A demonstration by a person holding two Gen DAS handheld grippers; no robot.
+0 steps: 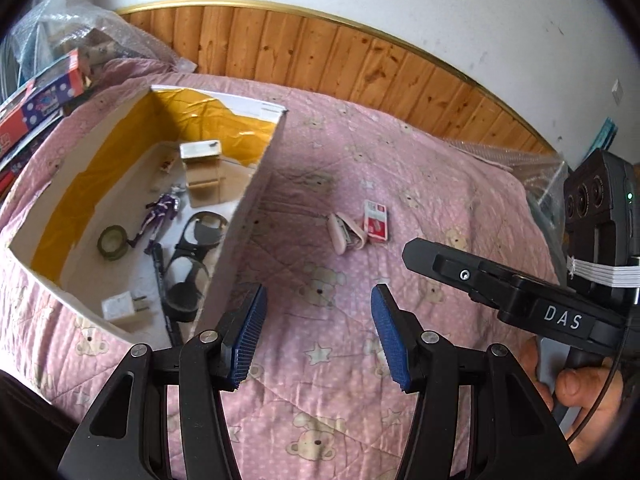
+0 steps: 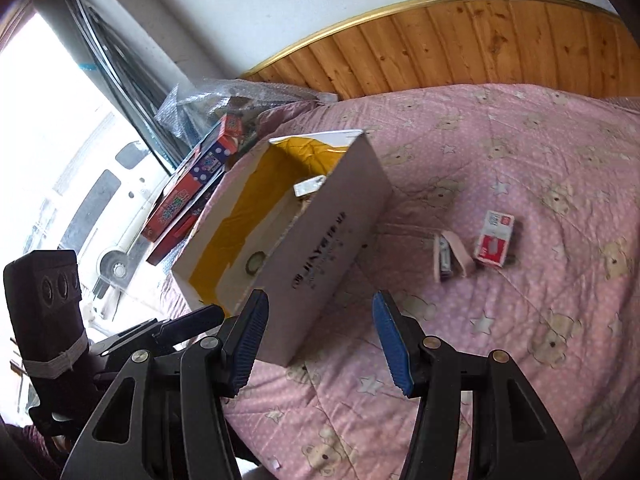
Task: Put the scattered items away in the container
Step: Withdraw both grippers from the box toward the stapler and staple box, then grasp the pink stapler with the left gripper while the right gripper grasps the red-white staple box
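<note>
- A white cardboard box (image 1: 240, 216) with a yellow lining sits on the pink bear-print quilt (image 1: 328, 360), and it already holds most of the clutter.
- Inside I can see a roll of tape (image 1: 113, 242), a purple figurine (image 1: 160, 214), a pair of goggles (image 1: 192, 264), a white plug adapter (image 1: 122, 307), a small wooden block (image 1: 204, 178) and a dark pen-like stick along the near wall.
- Two things are left out on the quilt, just right of the box: a pale pink stapler (image 2: 450, 258) lying open, and a red-and-white staple box (image 2: 494, 244) just beside it.
- The left gripper (image 1: 318, 332) hangs over bare quilt near the box's corner, its blue pads spread apart with nothing between them.
- The right gripper (image 2: 320, 340) is likewise released and empty, hovering near the box's long printed side, the stapler well ahead of it.
- By my reckoning the job is mostly done; those two pieces need lifting in, the right side being better placed.
</note>
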